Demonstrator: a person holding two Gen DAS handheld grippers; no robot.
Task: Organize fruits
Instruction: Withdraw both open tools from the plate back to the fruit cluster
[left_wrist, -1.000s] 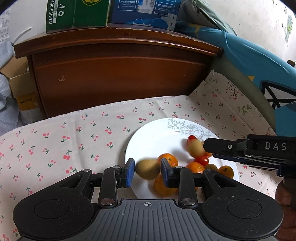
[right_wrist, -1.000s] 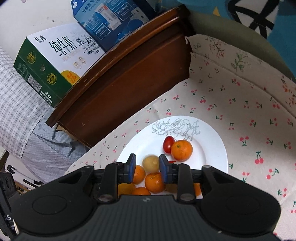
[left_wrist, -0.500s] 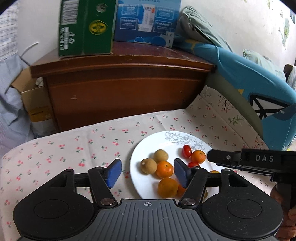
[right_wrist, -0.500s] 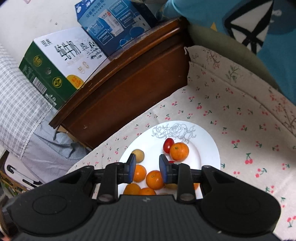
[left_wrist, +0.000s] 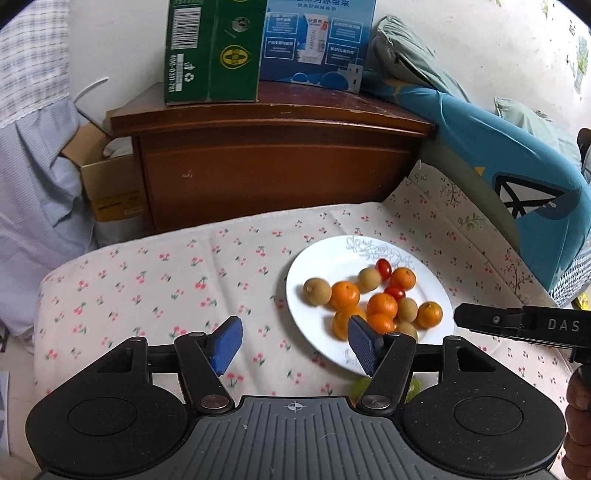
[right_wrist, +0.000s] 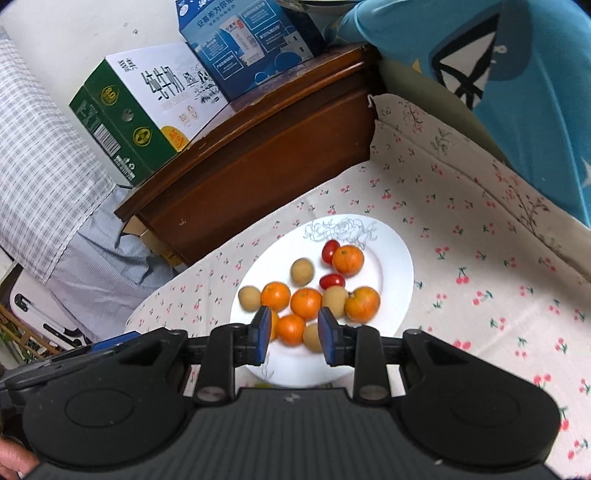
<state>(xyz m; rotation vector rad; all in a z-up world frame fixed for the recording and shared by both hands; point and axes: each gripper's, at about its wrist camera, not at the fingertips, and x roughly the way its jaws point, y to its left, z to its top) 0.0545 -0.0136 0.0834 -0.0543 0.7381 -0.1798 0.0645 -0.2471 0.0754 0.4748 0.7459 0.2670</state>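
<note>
While the fruits (left_wrist: 373, 295) sit heaped on the white plate (left_wrist: 314, 258), sorting appears nearly done. Left claw (left_wrist: 295, 343): wide, empty, clear for withdrawal. Right claw (right_wrist: 291, 332): narrow, empty, above plate.

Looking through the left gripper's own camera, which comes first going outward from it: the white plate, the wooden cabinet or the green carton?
1. White plate, nearest the left gripper, slightly to its right on the cloth.
2. Wooden cabinet, beyond the cloth's far edge.
3. Green carton, farthest, standing on the cabinet's top.
</note>
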